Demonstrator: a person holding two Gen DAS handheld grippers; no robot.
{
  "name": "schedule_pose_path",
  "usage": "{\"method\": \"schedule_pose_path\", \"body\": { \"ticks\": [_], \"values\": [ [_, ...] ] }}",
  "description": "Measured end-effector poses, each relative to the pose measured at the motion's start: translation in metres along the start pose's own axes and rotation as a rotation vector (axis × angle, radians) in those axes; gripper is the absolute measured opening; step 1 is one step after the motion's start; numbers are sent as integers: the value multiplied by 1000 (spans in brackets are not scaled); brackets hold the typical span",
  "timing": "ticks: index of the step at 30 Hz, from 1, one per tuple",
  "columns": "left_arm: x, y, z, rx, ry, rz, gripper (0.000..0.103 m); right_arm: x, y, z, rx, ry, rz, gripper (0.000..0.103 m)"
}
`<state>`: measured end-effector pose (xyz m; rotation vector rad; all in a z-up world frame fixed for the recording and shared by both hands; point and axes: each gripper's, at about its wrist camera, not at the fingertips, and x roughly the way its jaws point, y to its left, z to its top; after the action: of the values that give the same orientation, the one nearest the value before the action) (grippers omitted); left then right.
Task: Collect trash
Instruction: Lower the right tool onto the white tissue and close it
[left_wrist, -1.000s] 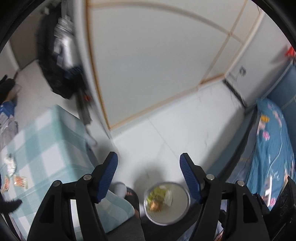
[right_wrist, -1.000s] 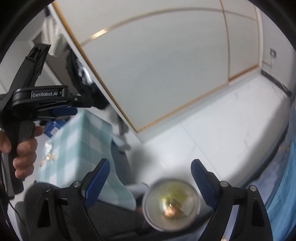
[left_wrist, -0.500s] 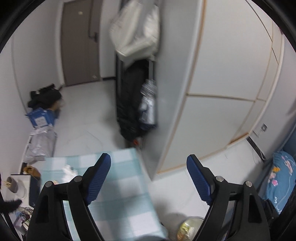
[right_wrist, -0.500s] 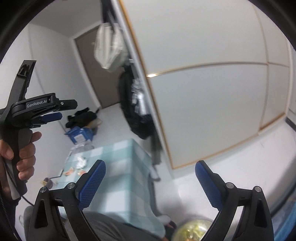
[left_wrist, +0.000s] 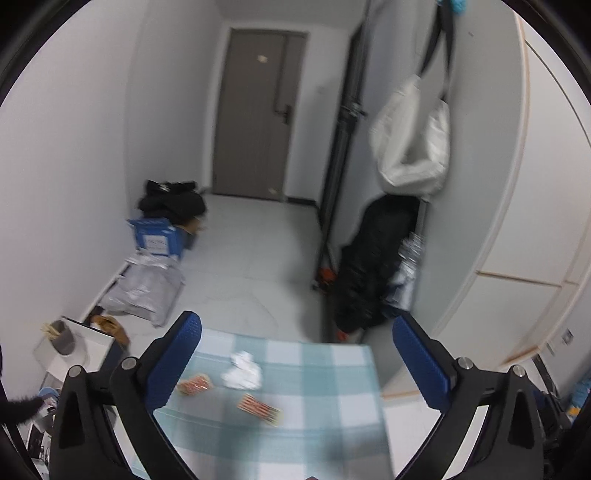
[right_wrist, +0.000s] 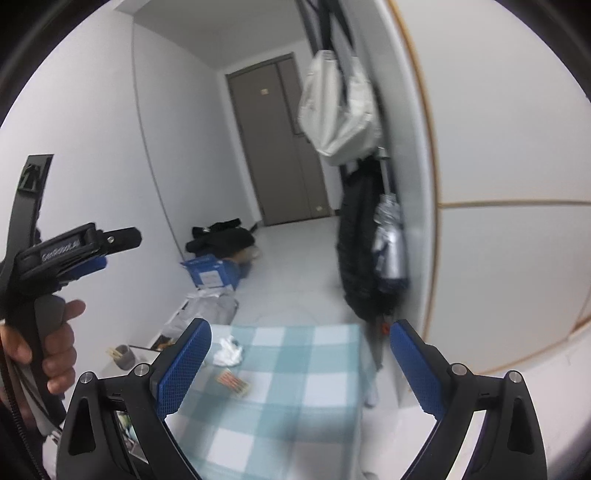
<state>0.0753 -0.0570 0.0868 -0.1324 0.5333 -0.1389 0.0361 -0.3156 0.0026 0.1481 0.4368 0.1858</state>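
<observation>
Your left claw (left_wrist: 297, 356) is opening, its blue pads standing wide apart with nothing between them, and your right claw (right_wrist: 299, 363) also stands wide apart and holds nothing. Both hang above the near part of the counter (left_wrist: 332, 373), which is covered in a teal-and-white check cloth. You have three pieces of trash on it, all toward its far left part. One is a crumpled white tissue (left_wrist: 242, 370), a lump with no clear long axis. Just beside it, to its left, lies a small orange wrapper (left_wrist: 195, 384), partly behind your left claw's pad. Nearer you lies one longer striped wrapper (left_wrist: 259, 405), flat, its long axis running diagonally from far left to near right. In the right wrist view your hand (right_wrist: 55, 350) grips the left claw's handle.
</observation>
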Motion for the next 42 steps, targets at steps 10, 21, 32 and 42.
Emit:
{"method": "schedule_pose_path", "body": {
  "ticks": [10,21,32,42],
  "values": [
    [30,68,-10,-101,-22,109,102,55,58,-2,-108,7,59,103],
    [77,142,-25,-258,47,167,102,142,97,-9,-174,124,163,103],
    [107,185,-46,-310,197,199,102,264,133,-55,-301,383,213,103],
    [123,203,-50,-325,275,230,102,346,140,-100,-295,570,223,97]
  ]
}}
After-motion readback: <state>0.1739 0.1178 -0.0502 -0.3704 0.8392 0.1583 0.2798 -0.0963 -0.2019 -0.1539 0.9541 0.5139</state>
